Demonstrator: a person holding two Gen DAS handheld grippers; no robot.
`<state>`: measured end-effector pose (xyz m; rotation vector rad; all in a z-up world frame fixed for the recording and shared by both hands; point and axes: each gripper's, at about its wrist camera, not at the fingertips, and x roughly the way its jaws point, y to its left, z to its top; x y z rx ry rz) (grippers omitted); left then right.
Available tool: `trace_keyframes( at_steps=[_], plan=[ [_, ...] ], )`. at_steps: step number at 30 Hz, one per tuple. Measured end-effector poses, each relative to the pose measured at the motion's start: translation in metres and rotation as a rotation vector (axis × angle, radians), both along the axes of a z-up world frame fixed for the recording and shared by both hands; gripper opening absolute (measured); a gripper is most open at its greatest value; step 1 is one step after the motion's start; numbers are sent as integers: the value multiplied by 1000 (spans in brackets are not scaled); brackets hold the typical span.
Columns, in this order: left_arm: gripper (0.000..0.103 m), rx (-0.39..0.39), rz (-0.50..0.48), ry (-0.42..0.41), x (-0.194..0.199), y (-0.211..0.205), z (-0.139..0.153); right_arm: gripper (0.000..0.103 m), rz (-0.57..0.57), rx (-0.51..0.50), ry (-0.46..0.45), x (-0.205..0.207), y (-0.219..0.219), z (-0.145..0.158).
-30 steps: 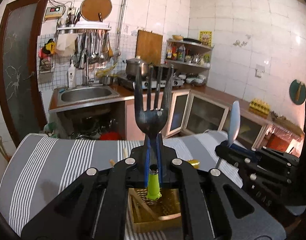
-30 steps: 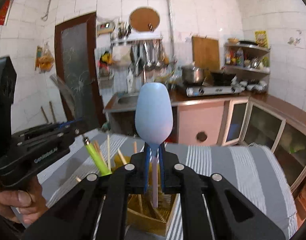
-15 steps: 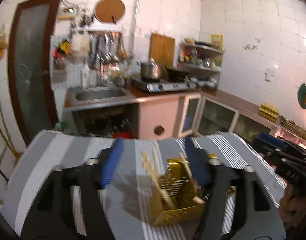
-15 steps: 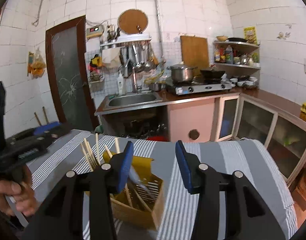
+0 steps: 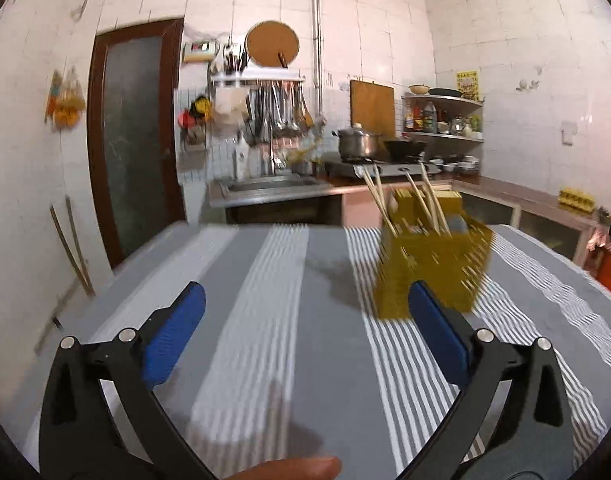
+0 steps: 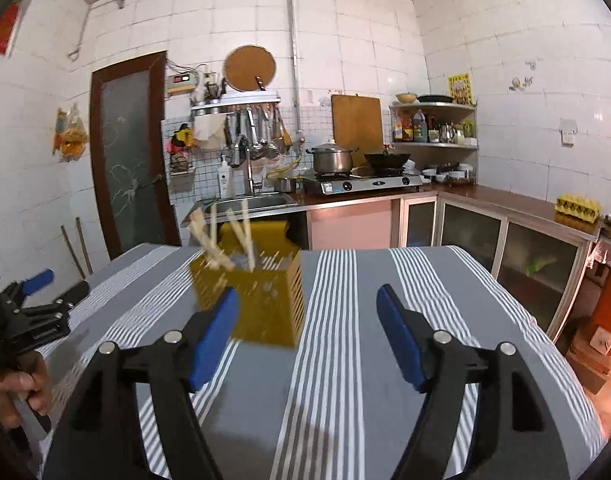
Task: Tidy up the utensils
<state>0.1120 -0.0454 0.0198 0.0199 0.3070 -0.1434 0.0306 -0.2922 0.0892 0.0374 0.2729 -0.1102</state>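
Note:
A yellow slotted utensil holder (image 5: 433, 268) stands on the grey striped tablecloth (image 5: 265, 320), with several wooden chopsticks (image 5: 421, 200) sticking up out of it. My left gripper (image 5: 305, 320) sits back and to the left of the holder, jaws opening wide with nothing between them. In the right wrist view the same holder (image 6: 257, 300) is ahead to the left, blurred, with chopsticks (image 6: 225, 232) in it. My right gripper (image 6: 307, 316) is opening too, empty, its left fingertip overlapping the holder in the picture. The left gripper (image 6: 29, 300) and a hand (image 6: 13, 392) show at the left edge.
The table (image 6: 425, 280) lies under the striped cloth. Behind it are a sink (image 6: 245, 202), a gas stove with a pot (image 6: 333, 158) and a wok, hanging ladles, a corner shelf with bottles (image 6: 429, 128), cabinets and a dark door (image 6: 129, 152).
Both grippers let go: the black fork and the blue spoon left the jaws, which opened wide. Both pulled back from above the holder, which now stands farther ahead.

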Motion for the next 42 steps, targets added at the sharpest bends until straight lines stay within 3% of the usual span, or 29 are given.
trace_keyframes(
  at_steps=[5, 8, 13, 18, 29, 42],
  plan=[
    [98, 10, 11, -16, -39, 8, -24, 74, -14, -17, 0, -36, 10, -37],
    [98, -4, 20, -40, -47, 12, -28, 74, -15, -16, -4, -39, 4, -48],
    [98, 73, 44, -128, -50, 5, -33, 74, -41, -52, -40, -34, -6, -58],
    [98, 77, 41, -136, -48, -3, -37, 74, -68, -98, -72, -30, -1, -70],
    [98, 118, 42, -217, -63, -11, -38, 78, -43, -106, -119, -42, 2, -74],
    [98, 82, 38, -172, -53, -1, -40, 81, -41, -66, -93, -35, -5, -76]
  ],
)
